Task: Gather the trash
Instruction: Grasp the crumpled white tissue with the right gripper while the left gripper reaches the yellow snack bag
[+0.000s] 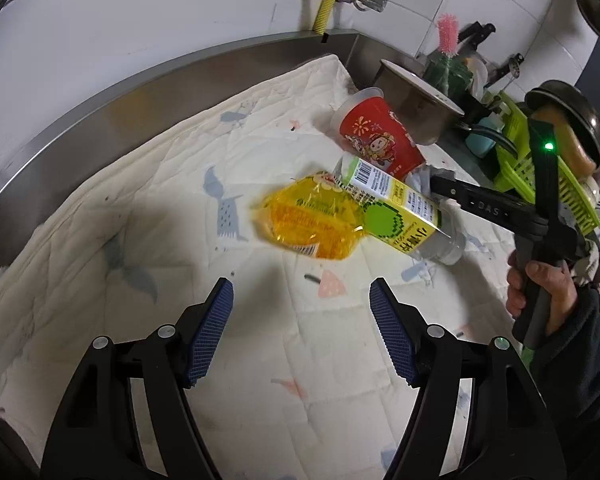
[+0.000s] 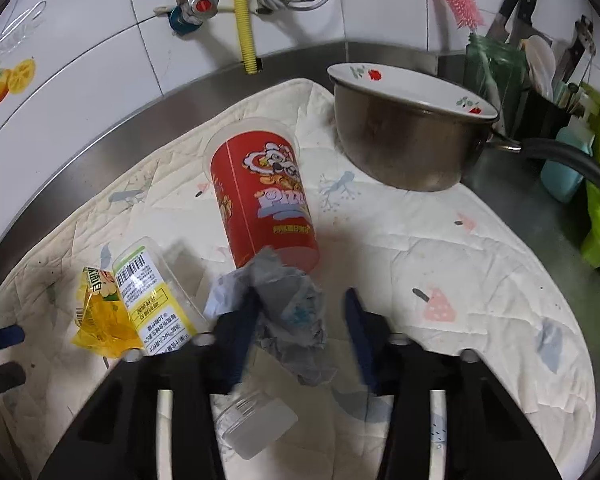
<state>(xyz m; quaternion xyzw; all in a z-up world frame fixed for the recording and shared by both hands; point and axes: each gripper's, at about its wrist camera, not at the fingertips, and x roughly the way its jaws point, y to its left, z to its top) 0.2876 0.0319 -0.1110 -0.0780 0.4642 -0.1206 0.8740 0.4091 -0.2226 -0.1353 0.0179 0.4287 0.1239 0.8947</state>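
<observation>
A: Where did the trash sit?
B: Clustered on the quilted cloth point(image 2: 440, 248) over the steel bench point(image 1: 148, 92), toward the back edge. Red paper cup point(image 2: 260, 196) lay on its side, crumpled grey wrapper point(image 2: 288, 304) touching its base, clear plastic bottle point(image 2: 156, 296) with a yellow label beside it, yellow film pouch point(image 1: 308, 220) against the bottle.

A: Claws?
B: Right claw point(image 2: 300, 320) was part-closed around the grey wrapper; one finger touched it, the other stood clear, so no pinch yet. Left claw point(image 1: 300, 332) was spread wide with nothing between the fingers, short of the pouch.

A: Handling?
B: All looked light. The wrapper was soft and crushable, probably any bunched fold would do. The pouch was glossy film, likely slippery; pinching a crinkled edge seemed better than the flat face. The bottle was thin and clear, round, liable to roll; its mid-body looked best. The cup was stiff but dentable; its rim looked easiest.

A: Anything nearby?
B: A steel pot point(image 2: 412, 140) sat near the back corner, close to the cup.
</observation>
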